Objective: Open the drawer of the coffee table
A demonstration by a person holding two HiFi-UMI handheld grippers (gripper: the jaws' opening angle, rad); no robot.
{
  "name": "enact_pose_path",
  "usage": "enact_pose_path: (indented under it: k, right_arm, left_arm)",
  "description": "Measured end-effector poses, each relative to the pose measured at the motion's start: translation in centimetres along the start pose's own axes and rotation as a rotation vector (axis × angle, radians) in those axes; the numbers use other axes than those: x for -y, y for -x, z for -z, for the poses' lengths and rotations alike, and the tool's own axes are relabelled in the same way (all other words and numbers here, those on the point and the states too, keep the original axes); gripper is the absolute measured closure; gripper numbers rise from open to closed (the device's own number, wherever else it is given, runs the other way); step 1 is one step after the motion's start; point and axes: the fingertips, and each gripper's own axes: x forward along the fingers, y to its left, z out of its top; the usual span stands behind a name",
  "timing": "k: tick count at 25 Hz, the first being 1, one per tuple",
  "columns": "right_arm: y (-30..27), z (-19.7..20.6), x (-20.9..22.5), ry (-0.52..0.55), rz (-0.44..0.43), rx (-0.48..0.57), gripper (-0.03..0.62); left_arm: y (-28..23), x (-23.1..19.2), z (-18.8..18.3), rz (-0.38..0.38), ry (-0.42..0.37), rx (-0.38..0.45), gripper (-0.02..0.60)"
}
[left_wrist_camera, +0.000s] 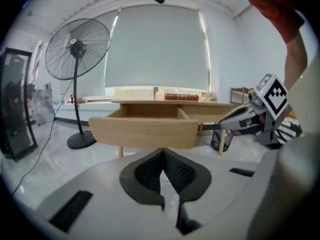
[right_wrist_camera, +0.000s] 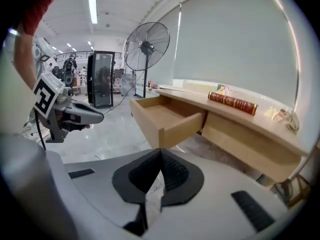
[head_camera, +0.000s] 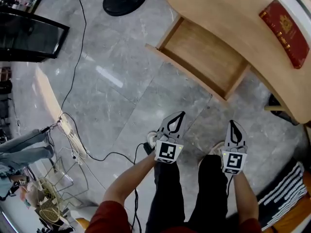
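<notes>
The table stands ahead of me, its drawer pulled well out and bare inside, so I judge the opening done. My left gripper and right gripper hang well short of it, both with jaws pressed together on nothing. The next move calls only for keeping clear.

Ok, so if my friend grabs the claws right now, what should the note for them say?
Left claw: shut, empty, touching nothing.
Right claw: shut, empty, beside the left one.
Drawer: pulled well out of the coffee table, nothing visible inside. A red book lies on the tabletop.
Done: the drawer is open.
Left: seemingly nothing. Both claws are clear of the drawer.
</notes>
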Motion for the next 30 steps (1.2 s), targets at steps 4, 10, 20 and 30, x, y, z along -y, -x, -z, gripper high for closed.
enact_pose_path:
  k: [4, 10, 20, 30]
  right_arm:
    - [4.0, -7.8, 1.7, -0.007, 0.019, -0.018, 0.597]
    - [10.9, -21.6, 4.1, -0.123, 0.074, 0.036, 0.597]
    - [18.7, -39.2, 2.0, -0.143, 0.066, 0.132, 0.597]
    - [24.7, -50.6, -2.8, -0.085, 0.038, 0.24, 0.597]
  left_arm:
    - [5.0, -1.8, -6.4, -0.054, 0.114, -0.061, 0.574]
    - [12.6, -3.6, -19.3, -0.148, 0.163, -0.051, 0.574]
    - [22.3, -9.4, -37.2, -0.235, 0.171, 0.085, 0.574]
    - [32.7, -15.0, -47.4, -0.321, 0.099, 0.21, 0.574]
